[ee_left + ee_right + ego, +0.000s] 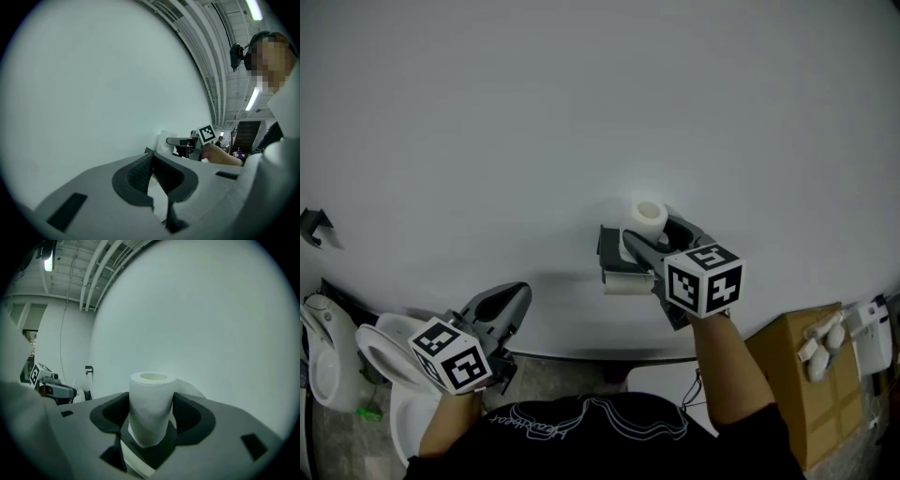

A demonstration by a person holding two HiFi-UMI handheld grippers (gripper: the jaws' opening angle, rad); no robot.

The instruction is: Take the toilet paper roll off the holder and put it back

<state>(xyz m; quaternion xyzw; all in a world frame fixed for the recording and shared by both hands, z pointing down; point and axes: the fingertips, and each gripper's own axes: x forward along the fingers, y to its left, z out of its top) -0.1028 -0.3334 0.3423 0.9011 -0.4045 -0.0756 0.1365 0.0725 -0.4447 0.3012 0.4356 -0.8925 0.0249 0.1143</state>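
A white toilet paper roll point(649, 216) stands upright at the wall, just above a dark holder point(610, 249) with a white piece point(628, 284) under it. My right gripper point(662, 234) reaches in from the lower right and is shut on the roll. In the right gripper view the roll point(149, 385) fills the gap of the right gripper point(151, 409), both pads touching its sides, a loose paper tail point(190, 389) behind it. My left gripper point(512, 302) hangs low at the left, away from the holder. The left gripper point(152, 157) is shut with nothing in it.
A plain white wall point(581, 103) fills most of the head view. A white toilet point(382, 353) stands at the lower left, a small dark fixture point(314, 226) on the wall above it. A cardboard box point(792, 380) with white items point(821, 351) on top sits at the lower right.
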